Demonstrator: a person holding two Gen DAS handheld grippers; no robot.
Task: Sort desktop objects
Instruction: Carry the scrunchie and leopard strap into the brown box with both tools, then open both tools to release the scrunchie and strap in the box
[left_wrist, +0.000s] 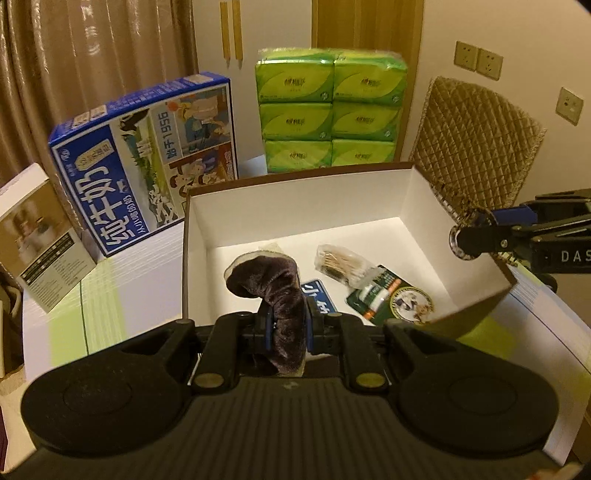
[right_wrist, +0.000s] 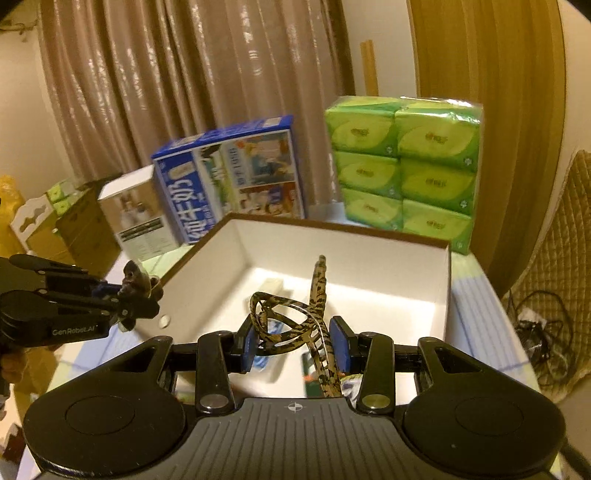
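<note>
My left gripper (left_wrist: 289, 325) is shut on a dark brown velvet scrunchie (left_wrist: 273, 288) and holds it over the near edge of a white open box (left_wrist: 417, 206). Inside the box lie a bag of cotton swabs (left_wrist: 341, 264), a blue card (left_wrist: 319, 295) and a green packet (left_wrist: 384, 295). My right gripper (right_wrist: 295, 345) is shut on a tortoiseshell hair claw clip (right_wrist: 295, 317) above the box (right_wrist: 447, 288). The right gripper also shows in the left wrist view (left_wrist: 476, 236), at the box's right wall. The left gripper shows in the right wrist view (right_wrist: 136, 299), left of the box.
A blue milk carton box (left_wrist: 147, 162) and a small white box (left_wrist: 37, 236) stand left behind the white box. A stack of green tissue packs (left_wrist: 328, 110) stands behind it. A woven chair back (left_wrist: 480, 147) is at right, with cables (right_wrist: 543, 332) on the floor.
</note>
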